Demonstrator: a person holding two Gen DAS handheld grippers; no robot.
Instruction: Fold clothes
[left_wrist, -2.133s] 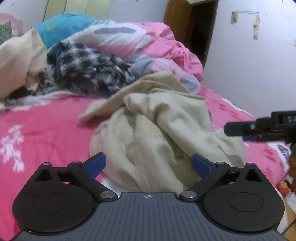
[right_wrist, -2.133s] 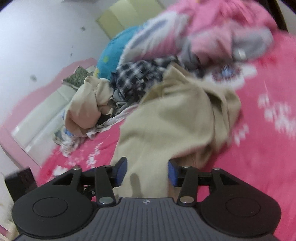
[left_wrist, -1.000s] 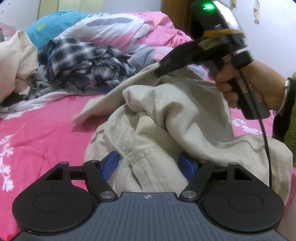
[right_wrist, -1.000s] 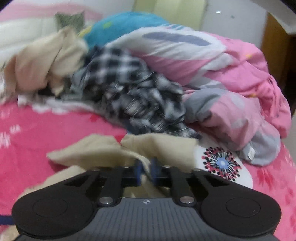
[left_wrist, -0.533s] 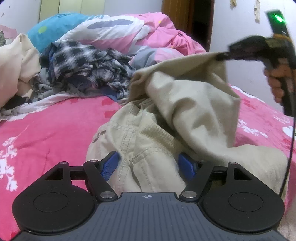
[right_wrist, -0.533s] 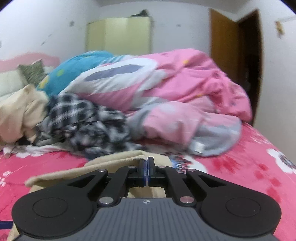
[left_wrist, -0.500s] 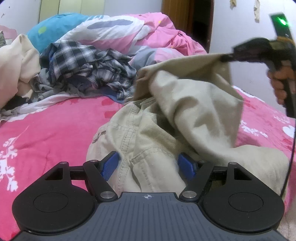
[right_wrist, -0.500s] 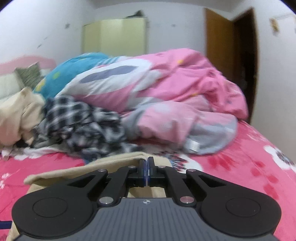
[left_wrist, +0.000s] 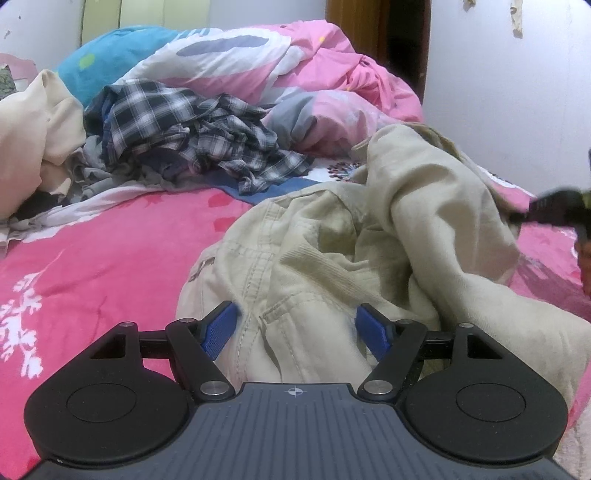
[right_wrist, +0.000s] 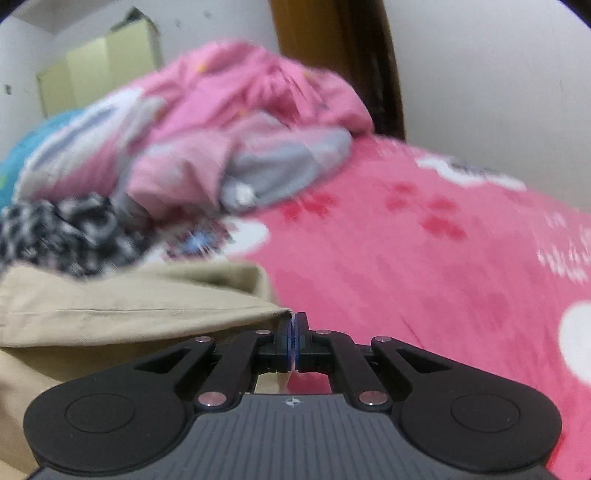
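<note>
Beige trousers lie crumpled on the pink bed sheet. My left gripper stands wide around the bunched waistband, and both blue pads press on the fabric. At the right edge of the left wrist view, blurred, my right gripper holds one trouser leg stretched out to the right. In the right wrist view this gripper is shut on the corner of the beige trousers' leg hem, low over the sheet.
A heap of plaid shirts and a cream garment lie at the back left. A pink duvet is piled behind them. A dark doorway and a white wall are at the back right. A person's hand shows at the right edge.
My right gripper has carried the trouser leg from over the heap to the right and lower, rolling as it went. The left gripper has kept its place on the waistband.
</note>
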